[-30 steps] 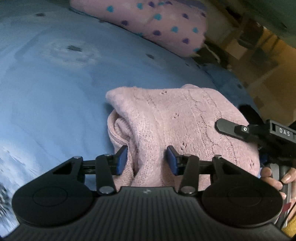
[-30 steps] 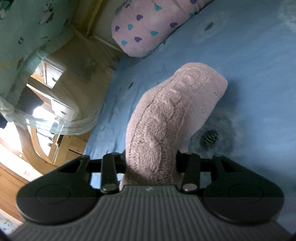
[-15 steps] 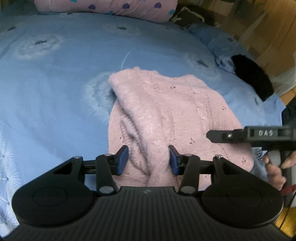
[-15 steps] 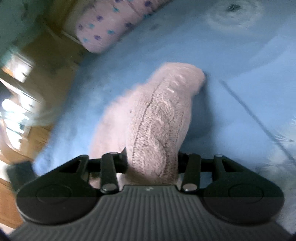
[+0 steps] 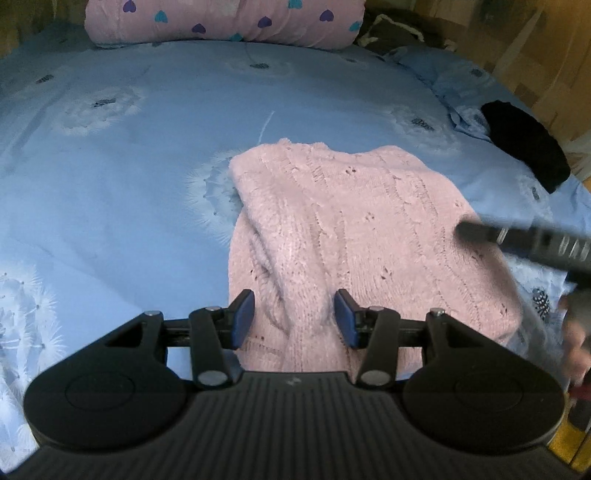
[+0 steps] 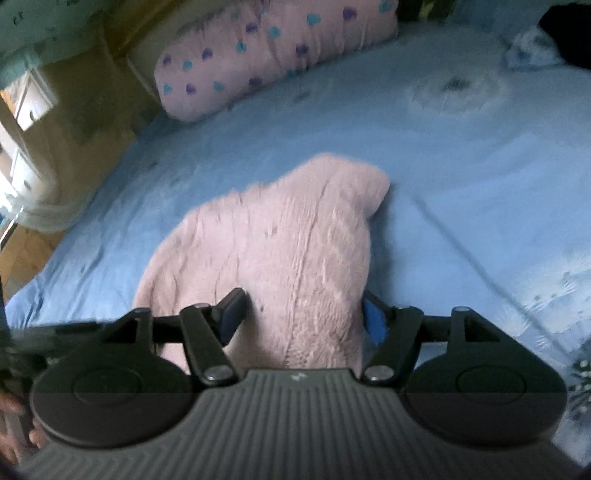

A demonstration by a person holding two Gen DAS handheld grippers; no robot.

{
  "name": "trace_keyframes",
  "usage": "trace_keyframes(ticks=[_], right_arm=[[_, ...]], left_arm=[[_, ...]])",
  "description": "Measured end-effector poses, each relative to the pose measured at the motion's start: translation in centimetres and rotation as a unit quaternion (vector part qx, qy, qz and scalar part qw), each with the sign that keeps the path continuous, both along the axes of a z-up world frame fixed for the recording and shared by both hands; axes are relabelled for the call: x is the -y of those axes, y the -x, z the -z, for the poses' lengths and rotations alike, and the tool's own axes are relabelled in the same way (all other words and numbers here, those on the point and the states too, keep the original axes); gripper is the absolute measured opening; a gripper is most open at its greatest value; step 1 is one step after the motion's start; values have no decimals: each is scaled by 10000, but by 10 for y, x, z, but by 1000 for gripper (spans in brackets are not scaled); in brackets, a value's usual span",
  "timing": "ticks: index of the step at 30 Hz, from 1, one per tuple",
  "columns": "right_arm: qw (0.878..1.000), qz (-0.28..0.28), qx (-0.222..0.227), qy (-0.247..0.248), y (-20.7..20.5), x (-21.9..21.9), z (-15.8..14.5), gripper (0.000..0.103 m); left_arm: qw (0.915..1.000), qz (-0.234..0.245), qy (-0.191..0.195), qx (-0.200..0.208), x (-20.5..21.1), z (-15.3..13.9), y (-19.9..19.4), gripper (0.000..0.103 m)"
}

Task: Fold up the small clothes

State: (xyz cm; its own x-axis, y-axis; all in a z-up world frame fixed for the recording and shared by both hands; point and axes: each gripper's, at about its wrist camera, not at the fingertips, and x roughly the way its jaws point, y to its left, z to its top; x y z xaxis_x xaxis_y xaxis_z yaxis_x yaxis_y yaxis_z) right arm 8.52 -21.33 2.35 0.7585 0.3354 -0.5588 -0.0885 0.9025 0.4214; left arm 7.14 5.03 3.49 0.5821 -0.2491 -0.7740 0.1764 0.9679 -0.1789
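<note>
Now the pink sweater (image 5: 354,229) lies in a loose bundle on the blue bedsheet (image 5: 122,192), folded over on itself, with its near edge running under both grippers. Your left gripper (image 5: 294,318) stands parted around a ridge of knit; the blue pads sit just beside it and do not seem to pinch it, so I read it as released. Your right gripper (image 6: 303,319) is opening, with the sweater between its jaws and the pads coming off the cloth. You look to be setting down a fold. Next, I judge, you need to draw both grippers back clear of the knit without dragging it, then smooth or take a new edge.

Hard to read: the right wrist view is blurred. The sweater's near hem is hidden by the gripper bodies. A dark garment (image 5: 524,144) at the bed's edge is too dim to identify. The heart-print pillow (image 5: 221,22) is cut off at the top.
</note>
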Motion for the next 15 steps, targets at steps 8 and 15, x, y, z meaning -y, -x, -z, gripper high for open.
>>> trace_keyframes(ticks=[8, 15], right_arm=[[9989, -45, 392, -239, -31, -8, -15, 32], [9969, -5, 336, 715, -50, -35, 18, 30]], left_arm=[[10000, -15, -89, -7, -2, 4, 2, 56], [9999, -85, -37, -75, -10, 7, -1, 63]])
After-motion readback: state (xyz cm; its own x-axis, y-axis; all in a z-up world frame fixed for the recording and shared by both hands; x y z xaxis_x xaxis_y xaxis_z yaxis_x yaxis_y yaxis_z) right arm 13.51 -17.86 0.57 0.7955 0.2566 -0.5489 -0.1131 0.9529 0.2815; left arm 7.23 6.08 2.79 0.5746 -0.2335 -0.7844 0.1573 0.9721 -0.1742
